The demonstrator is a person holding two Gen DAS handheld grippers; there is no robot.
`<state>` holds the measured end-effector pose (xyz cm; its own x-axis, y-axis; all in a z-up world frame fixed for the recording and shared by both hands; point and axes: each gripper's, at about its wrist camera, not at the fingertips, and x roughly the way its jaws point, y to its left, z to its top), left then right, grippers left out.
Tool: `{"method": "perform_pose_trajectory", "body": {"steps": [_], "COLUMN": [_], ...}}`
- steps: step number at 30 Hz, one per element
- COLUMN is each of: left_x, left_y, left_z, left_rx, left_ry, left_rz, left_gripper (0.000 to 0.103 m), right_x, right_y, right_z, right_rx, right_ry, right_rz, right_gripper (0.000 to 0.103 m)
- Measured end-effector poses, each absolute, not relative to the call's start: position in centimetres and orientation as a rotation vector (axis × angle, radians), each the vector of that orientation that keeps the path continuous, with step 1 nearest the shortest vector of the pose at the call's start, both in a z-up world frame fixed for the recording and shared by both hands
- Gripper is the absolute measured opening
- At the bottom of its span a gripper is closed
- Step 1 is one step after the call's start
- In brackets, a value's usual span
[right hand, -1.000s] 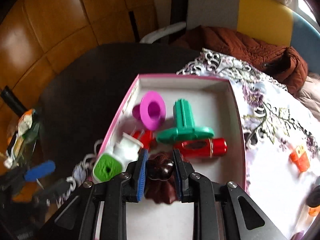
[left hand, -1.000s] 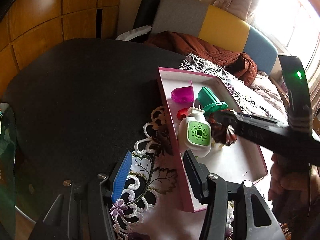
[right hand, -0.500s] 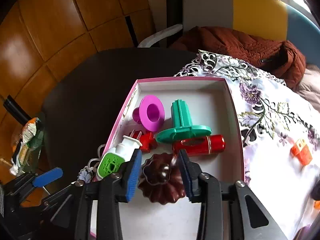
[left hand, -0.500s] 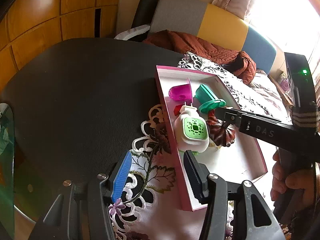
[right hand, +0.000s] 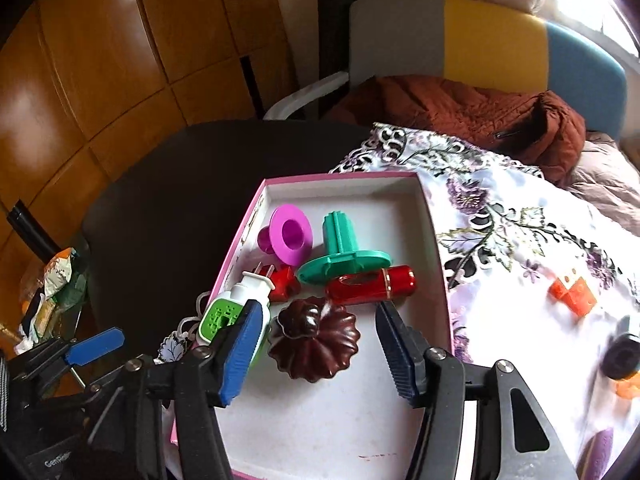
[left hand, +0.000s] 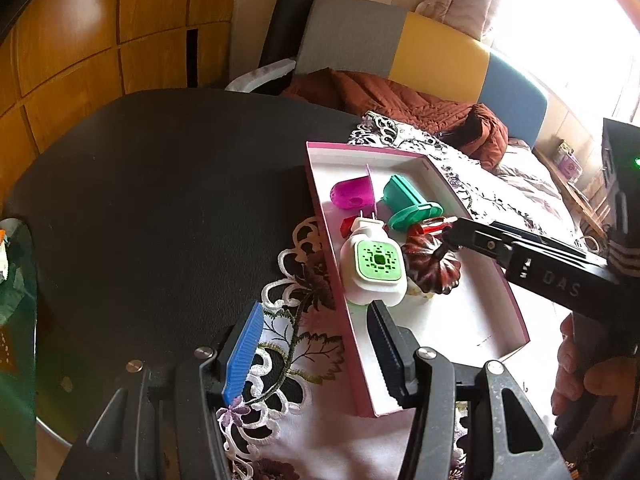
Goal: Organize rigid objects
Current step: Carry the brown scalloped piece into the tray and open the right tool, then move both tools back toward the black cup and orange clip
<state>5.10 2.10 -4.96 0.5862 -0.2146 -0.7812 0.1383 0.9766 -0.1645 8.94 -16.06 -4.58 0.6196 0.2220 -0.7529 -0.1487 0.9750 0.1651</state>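
Left wrist view: the left gripper (left hand: 316,352) sits at the bottom of the frame with its jaws moderately apart and nothing between them, straddling the near left wall of the pink-rimmed box (left hand: 348,344) over the lace-edged floral cloth (left hand: 292,360). Right of centre, the right gripper (left hand: 448,240) reaches in from the right edge, its tips at the dark brown fluted mould (left hand: 434,268), which lies on the box floor against the white and green plug-in device (left hand: 374,264). Right wrist view: the right gripper (right hand: 316,344) has its jaws opening, the mould (right hand: 314,338) lying between the pads but, as far as I can judge, no longer pressed by either. The step in hand looks like letting go of the mould in the box; done well, it wants the jaws spread fully before the gripper lifts straight back, so that neither pad drags the fluted rim or nudges the plug-in device (right hand: 232,312) at lower left. The mould is round, so it has no real long axis; it lies dome upward, tipped slightly toward the frame's upper left. Behind it the red cylinder (right hand: 370,282) lies left to right across the frame. An orange piece (right hand: 572,294) waits on the cloth at right, outside the box.
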Motion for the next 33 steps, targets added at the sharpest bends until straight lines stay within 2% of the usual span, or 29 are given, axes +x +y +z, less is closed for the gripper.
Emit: {"method": "perform_pose_trajectory", "body": {"steps": [18, 33], "left_x": [4.0, 3.2], "left_y": [0.3, -1.8], "left_z": [-3.9, -3.4], "left_rx": [-0.028, 0.023], "left_ry": [0.896, 0.877], "left_rz": [-0.24, -0.302], "left_gripper": [0.055, 0.055], "right_x": [6.0, 4.4], "right_y": [-18.5, -25.2], "right_z": [-2.9, -2.0], "right_rx": [0.076, 0.105], "right_ry": [0.805, 0.78], "right_rz": [0.148, 0.011], "right_gripper": [0.077, 0.086]}}
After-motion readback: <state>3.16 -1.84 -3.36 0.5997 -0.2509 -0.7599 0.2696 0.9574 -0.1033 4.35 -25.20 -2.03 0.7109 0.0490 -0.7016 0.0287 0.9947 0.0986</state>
